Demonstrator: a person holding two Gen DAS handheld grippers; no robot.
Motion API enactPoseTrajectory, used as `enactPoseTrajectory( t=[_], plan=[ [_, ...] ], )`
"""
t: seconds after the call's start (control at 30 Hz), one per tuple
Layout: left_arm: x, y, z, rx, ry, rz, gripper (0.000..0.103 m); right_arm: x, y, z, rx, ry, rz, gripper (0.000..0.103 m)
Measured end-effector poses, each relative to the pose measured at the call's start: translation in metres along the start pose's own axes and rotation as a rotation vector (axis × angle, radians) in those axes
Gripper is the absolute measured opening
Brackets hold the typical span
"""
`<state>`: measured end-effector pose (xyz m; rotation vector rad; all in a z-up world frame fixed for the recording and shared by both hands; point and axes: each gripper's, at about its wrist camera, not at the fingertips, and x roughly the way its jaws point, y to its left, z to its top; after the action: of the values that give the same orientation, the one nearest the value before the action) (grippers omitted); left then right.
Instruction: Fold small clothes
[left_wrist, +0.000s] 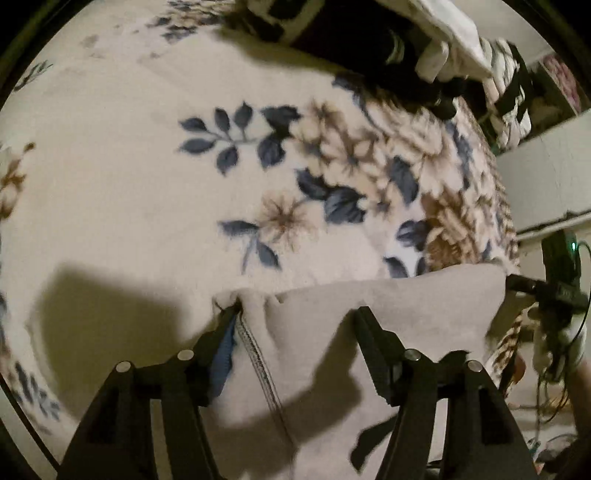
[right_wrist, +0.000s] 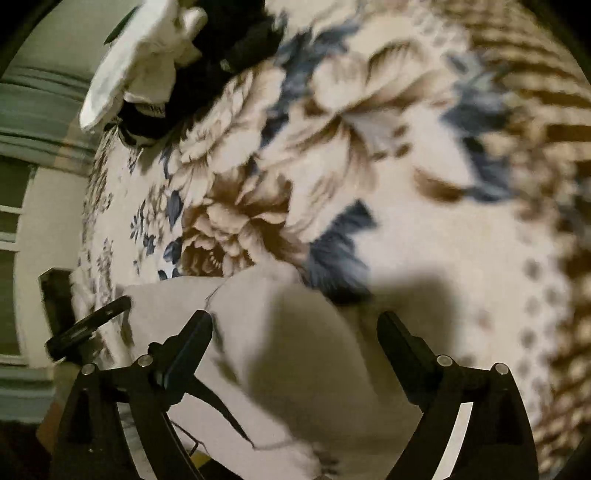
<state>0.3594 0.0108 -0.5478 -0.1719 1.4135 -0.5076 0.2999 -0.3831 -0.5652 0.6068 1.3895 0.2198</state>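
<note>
On the bed: floral blanket (left_wrist: 129, 177) under everything.
Garment: pale cloth (left_wrist: 406, 306) flat on the blanket, near edge, seam showing.
Left gripper (left_wrist: 295, 314): jaws apart over the cloth's bunched corner, pads not pressing.
Right gripper (right_wrist: 295, 325): jaws wide, over the cloth, gripping nothing.
Far edge: pile of dark and white clothes (right_wrist: 177, 66).

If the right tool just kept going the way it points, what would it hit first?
Most likely the pale garment lying between the right tool's open fingers, with the floral blanket under and beyond it; depth is hard to judge.
</note>
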Motion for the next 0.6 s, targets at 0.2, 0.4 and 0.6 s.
enactPoseTrajectory(
  t=[0.2, 0.4, 0.6],
  plan=[
    [-0.006, 0.0, -0.01, 0.039, -0.056, 0.03, 0.027, 0.028, 0.008, 0.01, -0.023, 0.05, 0.108, 0.09],
    [-0.026, -0.021, -0.01, 0.09, -0.169, 0.127, 0.014, 0.029, 0.031, 0.002, -0.062, -0.016, 0.061, 0.027],
    [-0.054, -0.025, 0.029, 0.087, -0.243, 0.128, 0.014, -0.006, 0.048, 0.015, -0.024, -0.121, 0.076, 0.024]
  ],
)
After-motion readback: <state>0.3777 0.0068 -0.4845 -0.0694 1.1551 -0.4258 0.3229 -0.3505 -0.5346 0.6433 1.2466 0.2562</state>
